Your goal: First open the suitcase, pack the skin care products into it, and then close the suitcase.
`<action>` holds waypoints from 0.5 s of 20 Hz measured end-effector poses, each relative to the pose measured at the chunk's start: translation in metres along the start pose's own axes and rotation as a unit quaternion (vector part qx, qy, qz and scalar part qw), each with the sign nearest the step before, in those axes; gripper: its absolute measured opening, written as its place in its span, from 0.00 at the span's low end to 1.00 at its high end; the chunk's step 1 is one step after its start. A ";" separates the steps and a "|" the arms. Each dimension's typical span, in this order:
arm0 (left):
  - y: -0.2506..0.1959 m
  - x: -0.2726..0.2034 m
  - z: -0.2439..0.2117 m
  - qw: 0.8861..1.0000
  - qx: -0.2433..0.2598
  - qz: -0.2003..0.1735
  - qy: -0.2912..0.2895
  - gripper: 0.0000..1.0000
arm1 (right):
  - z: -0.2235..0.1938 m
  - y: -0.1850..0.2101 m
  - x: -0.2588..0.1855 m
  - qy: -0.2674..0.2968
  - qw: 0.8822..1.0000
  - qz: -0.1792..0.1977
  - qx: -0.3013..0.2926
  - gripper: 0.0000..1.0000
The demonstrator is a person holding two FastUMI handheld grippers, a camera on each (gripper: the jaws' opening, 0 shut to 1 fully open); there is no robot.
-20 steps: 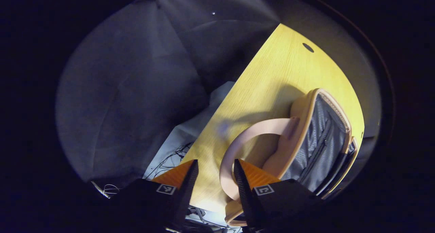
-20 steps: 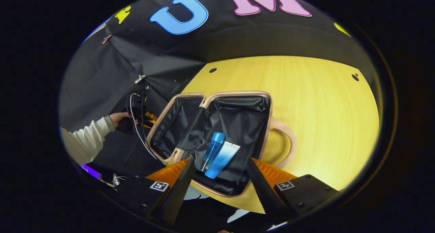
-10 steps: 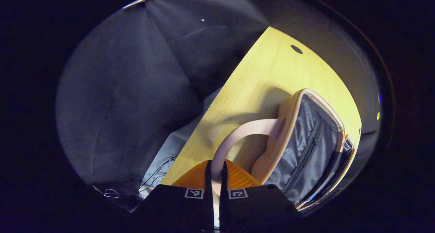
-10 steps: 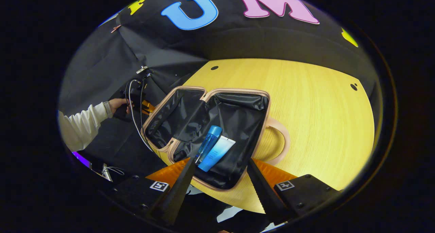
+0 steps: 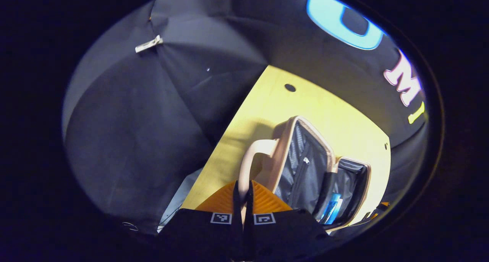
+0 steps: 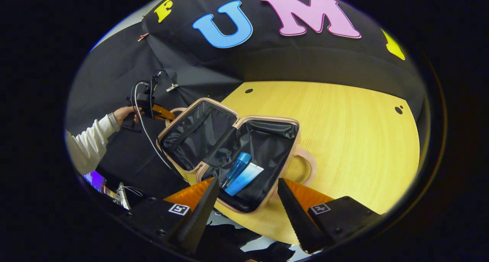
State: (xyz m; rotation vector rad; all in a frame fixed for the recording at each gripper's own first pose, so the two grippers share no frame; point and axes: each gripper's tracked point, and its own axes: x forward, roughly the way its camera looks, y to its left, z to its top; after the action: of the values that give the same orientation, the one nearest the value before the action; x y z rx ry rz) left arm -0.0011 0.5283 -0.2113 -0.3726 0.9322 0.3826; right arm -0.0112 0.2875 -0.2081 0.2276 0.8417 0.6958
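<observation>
Left gripper low centre in the left gripper view, pressed together on the lid handle, pinching the pale strap between both fingers. Good hold for swinging the lid half over, since the handle sits at the lid's free edge, far from the hinge. Lid half tilted up off the tabletop, grey lining and zip pocket facing the base. To the lower right of that view, a glimpse of the base half with a blue bottle inside.

Right gripper at the bottom of the right gripper view, spread wide and holding nothing, hovering just off the near rim of the suitcase. Looks like standby, clear of the lid's path. Beyond the fingertips, blue bottle and blue-and-white tube side by side, touching, on the black lining of the base, low enough to let the lid shut. Second handle flat on the tabletop to the right. Upper left of the frame: a hand and white sleeve behind the raised lid.

Judgement: packing done, closing under way. Risk of the thin strap slipping.
</observation>
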 end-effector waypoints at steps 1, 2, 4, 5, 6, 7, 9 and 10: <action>-0.007 -0.007 0.005 1.000 0.014 -0.001 -0.012 0.06 | -0.001 -0.005 -0.007 0.000 1.000 0.003 0.002 0.97; -0.015 -0.016 0.009 1.000 0.023 0.000 -0.021 0.06 | -0.001 -0.010 -0.012 -0.002 1.000 0.002 0.003 0.98; -0.041 -0.036 0.017 0.999 0.018 -0.018 -0.045 0.06 | -0.001 -0.019 -0.026 -0.011 1.000 0.002 0.001 0.97; -0.053 -0.047 0.023 0.998 0.026 -0.027 -0.053 0.06 | -0.001 -0.024 -0.031 -0.013 1.000 0.001 0.000 0.97; -0.064 -0.056 0.026 0.997 0.034 -0.032 -0.062 0.06 | -0.004 -0.030 -0.035 -0.016 1.000 -0.003 -0.001 0.97; -0.077 -0.066 0.028 0.996 0.039 -0.042 -0.067 0.06 | -0.003 -0.035 -0.042 -0.021 1.000 -0.005 -0.002 0.97; -0.117 -0.086 0.030 0.993 0.063 -0.064 -0.082 0.06 | -0.002 -0.039 -0.052 -0.031 1.000 -0.002 0.002 0.97; -0.135 -0.096 0.031 0.991 0.073 -0.073 -0.088 0.06 | -0.001 -0.039 -0.058 -0.037 0.999 -0.001 0.003 0.97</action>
State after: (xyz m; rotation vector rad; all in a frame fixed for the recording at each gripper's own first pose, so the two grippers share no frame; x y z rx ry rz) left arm 0.0320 0.4103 -0.0961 -0.2658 0.7496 0.2074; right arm -0.0202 0.2207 -0.1913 0.2568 0.7731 0.6787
